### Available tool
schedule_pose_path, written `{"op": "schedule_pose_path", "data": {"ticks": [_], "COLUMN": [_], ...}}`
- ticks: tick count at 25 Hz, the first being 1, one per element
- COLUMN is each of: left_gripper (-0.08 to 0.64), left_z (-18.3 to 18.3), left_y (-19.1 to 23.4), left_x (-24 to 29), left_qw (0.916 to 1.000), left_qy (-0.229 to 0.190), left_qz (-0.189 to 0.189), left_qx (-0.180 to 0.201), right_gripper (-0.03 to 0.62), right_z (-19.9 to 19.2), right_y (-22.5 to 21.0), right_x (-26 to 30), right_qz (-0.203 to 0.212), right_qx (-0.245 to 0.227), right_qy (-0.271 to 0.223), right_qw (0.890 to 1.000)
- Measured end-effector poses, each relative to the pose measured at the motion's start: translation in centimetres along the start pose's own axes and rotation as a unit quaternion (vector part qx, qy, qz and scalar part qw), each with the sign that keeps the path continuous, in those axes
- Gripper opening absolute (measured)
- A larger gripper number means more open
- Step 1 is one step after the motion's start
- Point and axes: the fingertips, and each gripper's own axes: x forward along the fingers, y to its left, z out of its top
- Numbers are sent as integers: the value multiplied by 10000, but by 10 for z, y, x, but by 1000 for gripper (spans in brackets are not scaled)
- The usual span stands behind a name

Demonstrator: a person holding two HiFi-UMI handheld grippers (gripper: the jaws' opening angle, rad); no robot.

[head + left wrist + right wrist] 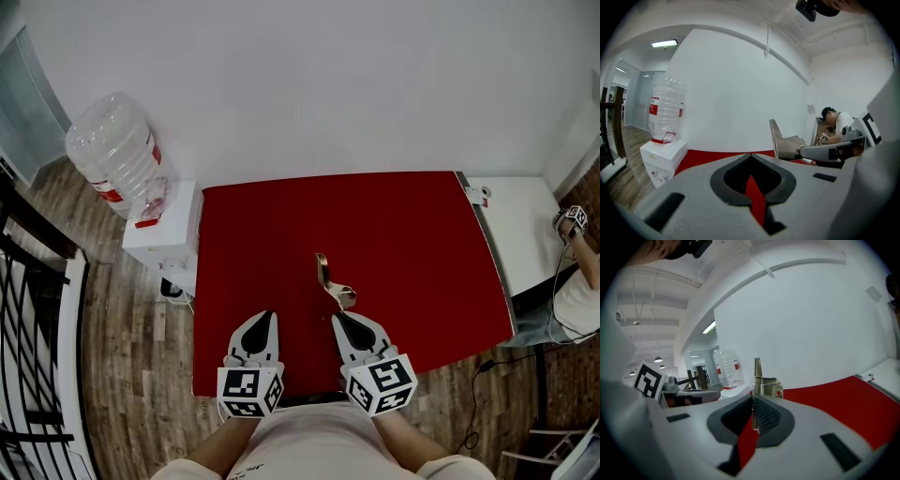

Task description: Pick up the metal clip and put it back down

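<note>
Contact is seen between the metal clip (333,281) and the right gripper (343,319). The clip's near end is pinched between the jaws, which are pressed together on a thin metal tab, as the right gripper view shows (758,376). The clip is found over the near middle of the red tablecloth (412,234), straight ahead of the right gripper's tips. Its long axis is laid in line with the gripper, running away from the person and slightly to the left. The free lever is pointed away and upward. In the right gripper view it is seen edge-on, rising above the jaws (753,401), with the coiled spring just beyond them. In the left gripper view (785,145) the same lever is shown standing nearly upright. Whether the clip's underside is touching the cloth or held just clear of it cannot be told. The coming move is judged to turn on that vertical relation: a straight lift or a straight lowering along the upright lever, with no twist needed. The left gripper (266,317) is held beside the right one, apart from the clip and to its left. Its jaws are closed tip to tip on nothing (750,157), so the right gripper is plainly the nearer one. A water dispenser (159,239) is set off the cloth's left edge.
</note>
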Motion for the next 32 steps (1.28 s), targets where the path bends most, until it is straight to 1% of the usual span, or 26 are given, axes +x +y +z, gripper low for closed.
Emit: {"op": "schedule_pose_path", "data": {"ticks": [5, 15, 21, 27, 32], "left_gripper": [5, 5, 5, 5, 5], "left_z": [1, -9, -12, -20, -33], "left_y": [3, 7, 17, 22, 34], "left_x": [4, 21, 30, 42, 52], "left_qw": [10000, 9998, 9996, 9992, 9987], "left_qy": [27, 173, 240, 337, 457], "left_qz": [-5, -37, -26, -74, -51], "left_qx": [-12, -79, -134, -181, -210], "right_gripper": [15, 15, 15, 15, 14], "right_z": [1, -7, -12, -23, -40], "right_y": [-2, -15, -20, -30, -41], "right_x": [4, 17, 32, 45, 65], "right_qz": [-18, -64, -88, -162, -230], "right_qx": [19, 82, 178, 299, 465], "right_qy": [33, 189, 289, 384, 464], "right_qw": [10000, 9998, 9994, 9987, 9976]}}
